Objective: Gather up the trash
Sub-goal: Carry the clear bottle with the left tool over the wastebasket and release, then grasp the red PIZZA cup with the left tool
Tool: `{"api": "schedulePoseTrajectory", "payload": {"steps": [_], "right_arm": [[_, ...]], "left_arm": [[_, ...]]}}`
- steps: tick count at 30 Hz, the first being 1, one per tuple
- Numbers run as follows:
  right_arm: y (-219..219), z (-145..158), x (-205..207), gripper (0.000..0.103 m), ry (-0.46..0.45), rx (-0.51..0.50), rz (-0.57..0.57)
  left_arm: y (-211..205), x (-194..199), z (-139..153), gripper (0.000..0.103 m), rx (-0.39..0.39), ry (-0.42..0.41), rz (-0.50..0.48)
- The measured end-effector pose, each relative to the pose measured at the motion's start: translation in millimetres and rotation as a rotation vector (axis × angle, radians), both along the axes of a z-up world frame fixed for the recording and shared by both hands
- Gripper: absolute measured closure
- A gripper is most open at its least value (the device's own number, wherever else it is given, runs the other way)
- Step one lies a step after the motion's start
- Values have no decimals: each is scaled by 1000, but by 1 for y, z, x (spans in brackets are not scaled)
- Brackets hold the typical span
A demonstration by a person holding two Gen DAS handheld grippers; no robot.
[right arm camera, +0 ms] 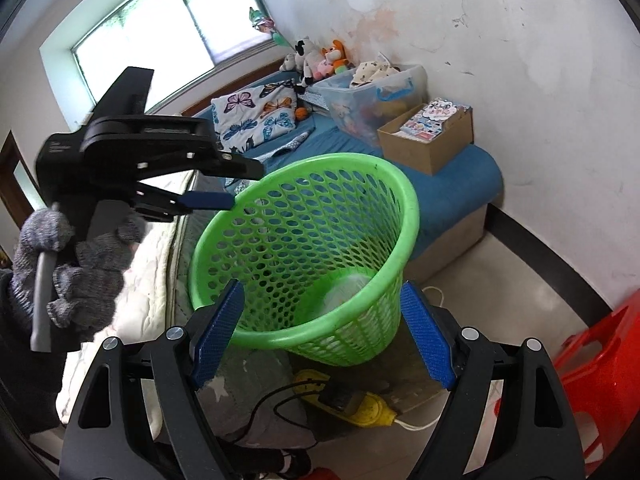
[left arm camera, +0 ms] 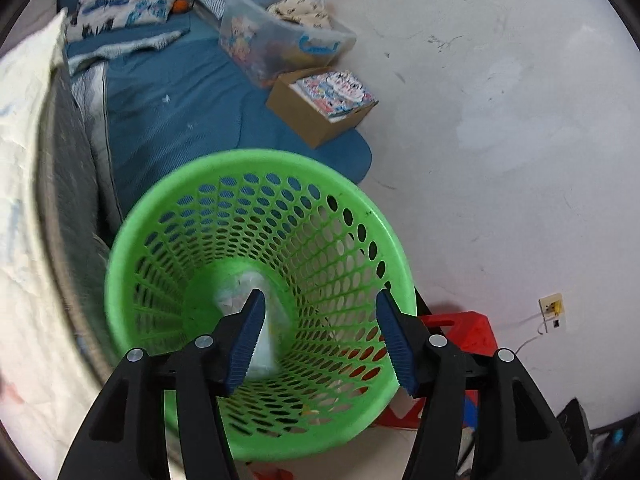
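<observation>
The left gripper, jaws wide and empty, hovers at the rim of the green basket holding white trash at its bottom beside the bed's corner, while the right gripper gapes empty before it.

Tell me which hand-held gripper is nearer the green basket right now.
Left. The left hand-held gripper hangs open right at the green basket rim, over its mouth. The right hand-held gripper, also open, sits back outside the near rim.
</observation>
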State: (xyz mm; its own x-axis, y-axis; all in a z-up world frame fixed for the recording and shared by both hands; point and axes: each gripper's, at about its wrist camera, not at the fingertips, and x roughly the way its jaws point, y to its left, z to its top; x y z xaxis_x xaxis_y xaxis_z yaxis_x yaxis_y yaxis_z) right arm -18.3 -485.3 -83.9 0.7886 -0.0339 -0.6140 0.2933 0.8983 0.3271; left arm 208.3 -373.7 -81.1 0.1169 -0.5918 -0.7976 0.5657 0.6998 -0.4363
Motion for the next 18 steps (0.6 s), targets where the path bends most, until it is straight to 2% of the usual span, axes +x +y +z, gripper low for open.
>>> {"api": "schedulePoseTrajectory", "payload": {"steps": [9, 12, 18], "right_arm": [[21, 25, -1, 22, -49, -28, 56], [34, 35, 3, 21, -62, -37, 92], [63, 49, 20, 20, -67, -64, 165]], "left_arm": [[68, -21, 53, 48, -18, -146, 53], [98, -28, 64, 46, -22, -174, 85], [158, -40, 72, 45, 19, -239, 166]]}}
